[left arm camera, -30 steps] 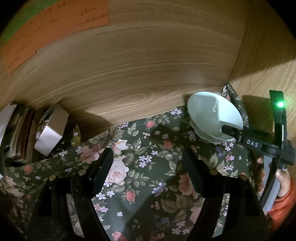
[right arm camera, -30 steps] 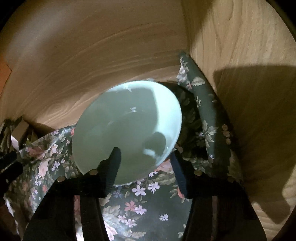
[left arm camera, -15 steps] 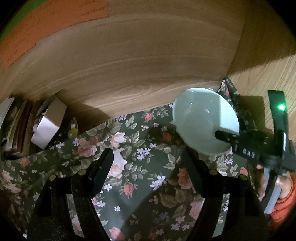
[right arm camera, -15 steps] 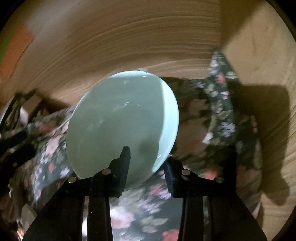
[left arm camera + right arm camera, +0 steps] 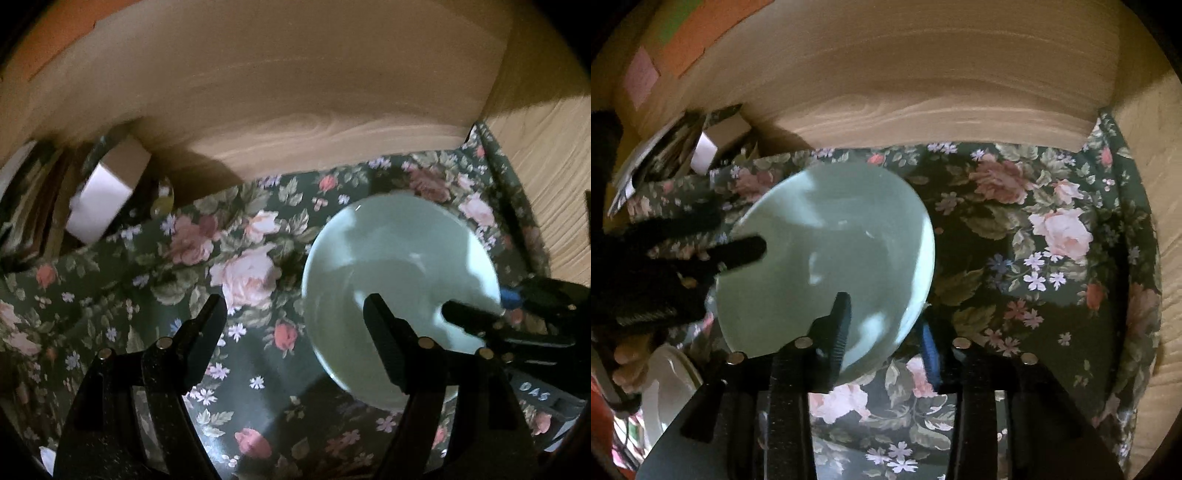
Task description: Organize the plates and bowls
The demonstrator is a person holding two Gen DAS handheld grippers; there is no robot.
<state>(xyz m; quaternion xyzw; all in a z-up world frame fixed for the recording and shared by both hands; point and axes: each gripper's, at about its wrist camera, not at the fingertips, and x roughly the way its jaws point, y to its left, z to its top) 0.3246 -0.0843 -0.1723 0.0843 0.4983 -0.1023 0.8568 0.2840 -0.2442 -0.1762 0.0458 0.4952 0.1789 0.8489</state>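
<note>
Away from the back corner comes the bowl (image 5: 827,258), carried leftward by the right gripper (image 5: 882,332), which a second ago had it up against the side wall! It's now out over the middle of the floral cloth (image 5: 1052,240), tilted, its pale green inside facing the camera. One finger (image 5: 840,325) sits inside the bowl, the blue-tipped one outside, and the rim is pinched between them. Whether the bowl's foot touches the cloth, I can't tell.

Over to the left wrist view: the bowl (image 5: 399,280) fills the right half, with the right gripper (image 5: 476,321) reaching in from the right edge and clamped on the near rim. The left gripper (image 5: 295,314) has its fingers spread wide and holds nothing; its right finger (image 5: 384,339) overlaps the bowl in this view, but contact isn't clear. Seen from the right wrist, that left gripper (image 5: 738,236) has one dark finger lying across the bowl's left edge.

Behind it all stands the wooden back wall (image 5: 295,92), with a box (image 5: 107,195) and some papers crammed in the left corner. At the lower left of the right view, a white plate (image 5: 665,387) peeks in.
</note>
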